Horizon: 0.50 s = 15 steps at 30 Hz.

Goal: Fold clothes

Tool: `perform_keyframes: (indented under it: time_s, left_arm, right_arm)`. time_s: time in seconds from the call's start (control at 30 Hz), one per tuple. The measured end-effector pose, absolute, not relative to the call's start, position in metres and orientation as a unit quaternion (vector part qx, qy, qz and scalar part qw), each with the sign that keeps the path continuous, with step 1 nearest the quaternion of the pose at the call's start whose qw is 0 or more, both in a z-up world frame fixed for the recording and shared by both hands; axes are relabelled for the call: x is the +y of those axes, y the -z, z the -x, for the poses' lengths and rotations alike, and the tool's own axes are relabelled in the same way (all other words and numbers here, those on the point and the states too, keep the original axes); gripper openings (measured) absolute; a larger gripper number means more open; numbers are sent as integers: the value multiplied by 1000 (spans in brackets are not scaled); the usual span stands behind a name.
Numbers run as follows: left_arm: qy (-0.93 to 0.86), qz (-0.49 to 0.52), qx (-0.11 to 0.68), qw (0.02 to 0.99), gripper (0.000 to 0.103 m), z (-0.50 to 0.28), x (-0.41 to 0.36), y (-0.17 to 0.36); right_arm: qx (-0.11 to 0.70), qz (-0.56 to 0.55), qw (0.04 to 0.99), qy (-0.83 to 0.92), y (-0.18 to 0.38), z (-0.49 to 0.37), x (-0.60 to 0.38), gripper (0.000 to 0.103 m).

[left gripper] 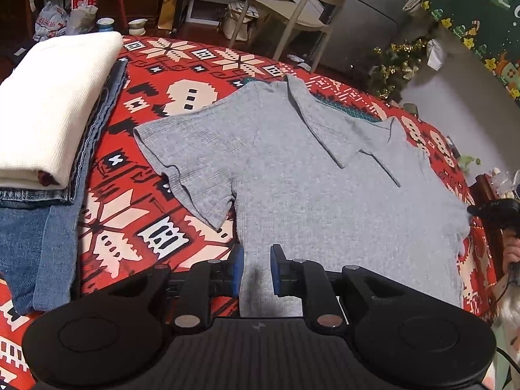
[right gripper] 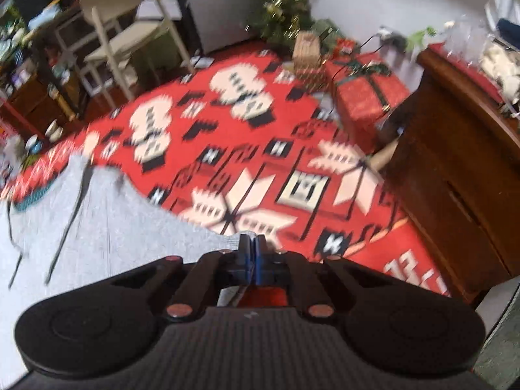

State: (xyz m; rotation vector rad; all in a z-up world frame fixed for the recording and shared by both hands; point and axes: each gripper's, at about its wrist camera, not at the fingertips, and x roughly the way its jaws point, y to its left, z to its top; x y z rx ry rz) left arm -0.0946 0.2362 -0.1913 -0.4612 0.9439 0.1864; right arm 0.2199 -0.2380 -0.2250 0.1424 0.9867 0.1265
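Starting from the folded stack (left gripper: 48, 104) at far left, I see the grey shirt (left gripper: 292, 178) spread flat on the red cloth (left gripper: 156, 74). My left gripper (left gripper: 255, 271) fingers are slightly spread, hem between; my right gripper (right gripper: 253, 245) fingers are pressed together at its edge, likely for folding.

- I see the grey shirt (left gripper: 292, 175) as a matt, finely ribbed knit cloth.
- The red patterned cloth (left gripper: 195, 74) under it looks flat-woven and matt.
- On the left, the folded white garment (left gripper: 48, 104) is a ribbed knit; the jeans (left gripper: 39, 247) beneath it are coarse blue denim.
- My left gripper (left gripper: 256, 269) is matt black plastic with blue rubbery-looking pads and dull metal pins.
- On the right, the cabinet (right gripper: 455, 175) is glossy brown wood.
- The far chair (right gripper: 130, 32) looks like smooth cream plastic.
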Motion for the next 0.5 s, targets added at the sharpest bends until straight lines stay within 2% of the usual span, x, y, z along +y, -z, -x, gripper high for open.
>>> perform_keyframes:
  time_s: [0.27,0.33,0.37,0.5]
  left_arm:
    - [-84,222,455,858,15,94,233,196]
    - [-81,221,453,860,15,96,233,195]
    - [-79,220,452,861,15,97,233,195]
    - [-69,228,440,866,15,101,236,193]
  right_arm:
    - [483,-65,872,-46,234,-234,-245,6]
    - [481,-73,872,-44,231,-230,-247,16]
    - [479,-80,873,-44,228,-227,-250,18]
    - [471,-113,873,-53,211,-202,-258,18]
